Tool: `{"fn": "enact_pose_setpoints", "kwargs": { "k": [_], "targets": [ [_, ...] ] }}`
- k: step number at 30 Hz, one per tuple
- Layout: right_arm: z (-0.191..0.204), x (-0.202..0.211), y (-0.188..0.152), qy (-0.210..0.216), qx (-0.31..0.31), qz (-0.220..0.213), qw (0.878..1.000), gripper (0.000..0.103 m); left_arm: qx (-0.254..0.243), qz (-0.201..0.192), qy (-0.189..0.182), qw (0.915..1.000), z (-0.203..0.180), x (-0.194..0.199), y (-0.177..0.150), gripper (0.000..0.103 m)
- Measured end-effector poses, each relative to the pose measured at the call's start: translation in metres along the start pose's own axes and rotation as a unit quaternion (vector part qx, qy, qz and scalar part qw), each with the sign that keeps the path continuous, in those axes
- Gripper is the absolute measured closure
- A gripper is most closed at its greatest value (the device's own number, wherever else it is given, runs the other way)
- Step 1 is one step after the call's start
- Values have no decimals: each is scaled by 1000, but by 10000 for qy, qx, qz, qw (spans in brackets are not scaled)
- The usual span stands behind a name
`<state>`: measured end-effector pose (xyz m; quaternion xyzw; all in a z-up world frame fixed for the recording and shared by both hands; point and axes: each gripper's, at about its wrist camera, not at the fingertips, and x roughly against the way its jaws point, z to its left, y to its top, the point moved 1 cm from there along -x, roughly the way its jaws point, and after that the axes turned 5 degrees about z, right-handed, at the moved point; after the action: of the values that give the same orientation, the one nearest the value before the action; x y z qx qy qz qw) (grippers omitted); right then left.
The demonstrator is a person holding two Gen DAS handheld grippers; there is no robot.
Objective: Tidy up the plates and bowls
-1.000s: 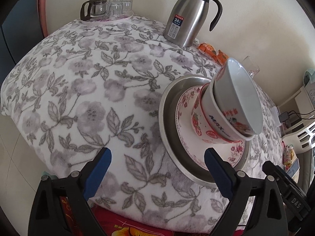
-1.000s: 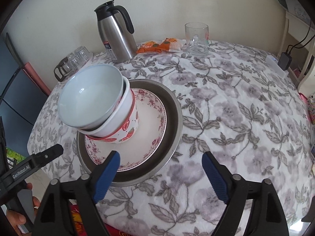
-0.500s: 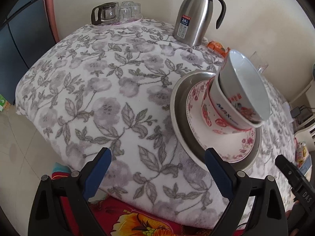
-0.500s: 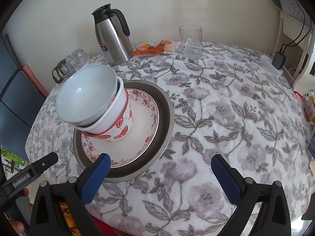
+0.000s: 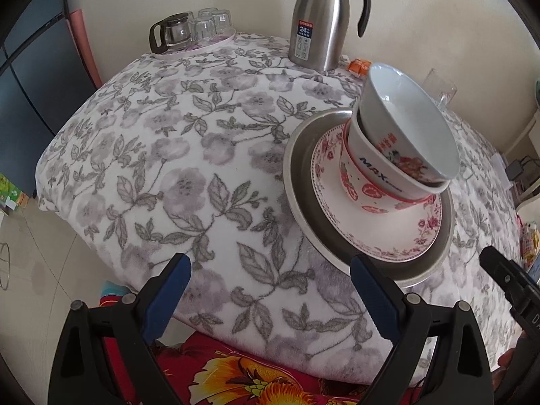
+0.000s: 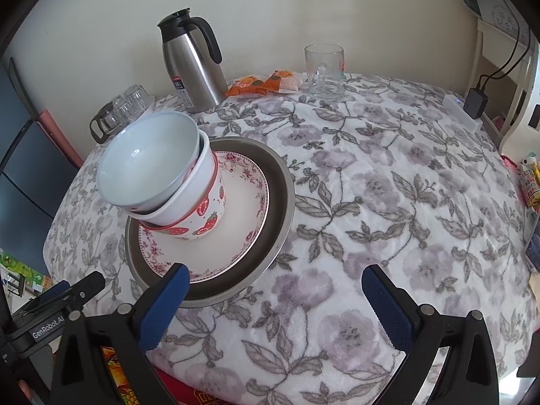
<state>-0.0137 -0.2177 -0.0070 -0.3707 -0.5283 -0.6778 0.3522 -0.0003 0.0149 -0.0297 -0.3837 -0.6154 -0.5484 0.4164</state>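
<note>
Stack: a white bowl (image 6: 148, 162) sits tilted inside a second bowl with printed lettering (image 5: 388, 172), which sits in a strawberry bowl (image 6: 202, 219); all three rest on a floral plate (image 6: 236, 236) lying in a metal dish (image 6: 280, 209).
Place: the stack stands on the flowered tablecloth (image 6: 388, 202), toward the near left part of the table in the right wrist view.
Left gripper (image 5: 270, 287): wide open, holding nothing, hovering off the near table edge with the stack just to its right.
Right gripper (image 6: 273, 298): wide open and empty, at the near edge, its left finger in front of the dish rim.
Step in hand: stacking looks done, judging by the nested pile and two free grippers; the top bowls lean to the left.
Next move: probably straightening the leaning bowls or carrying the whole dish, which calls for a two-sided hold on the rim and a level lift.
Far side: a steel thermos (image 6: 192, 64), a glass mug (image 6: 324, 71), snack packets (image 6: 260, 84) and a tray of glasses (image 5: 192, 30) stand well apart from the stack.
</note>
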Motion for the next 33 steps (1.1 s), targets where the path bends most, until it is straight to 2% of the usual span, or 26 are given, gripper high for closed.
{"fn": "enact_pose_setpoints", "kwargs": {
  "k": [5, 16, 33],
  "targets": [
    [-1, -1, 0, -10, 6, 18, 10000, 0, -155, -13, 61, 9999, -7, -1, -2, 8],
    [1, -4, -1, -71, 70, 84, 9999, 0, -93, 115, 3, 9999, -5, -8, -1, 8],
    [-2, -15, -4, -211, 83, 312, 9993, 0, -2, 187, 128, 9997, -4, -12, -1, 8]
  ]
}}
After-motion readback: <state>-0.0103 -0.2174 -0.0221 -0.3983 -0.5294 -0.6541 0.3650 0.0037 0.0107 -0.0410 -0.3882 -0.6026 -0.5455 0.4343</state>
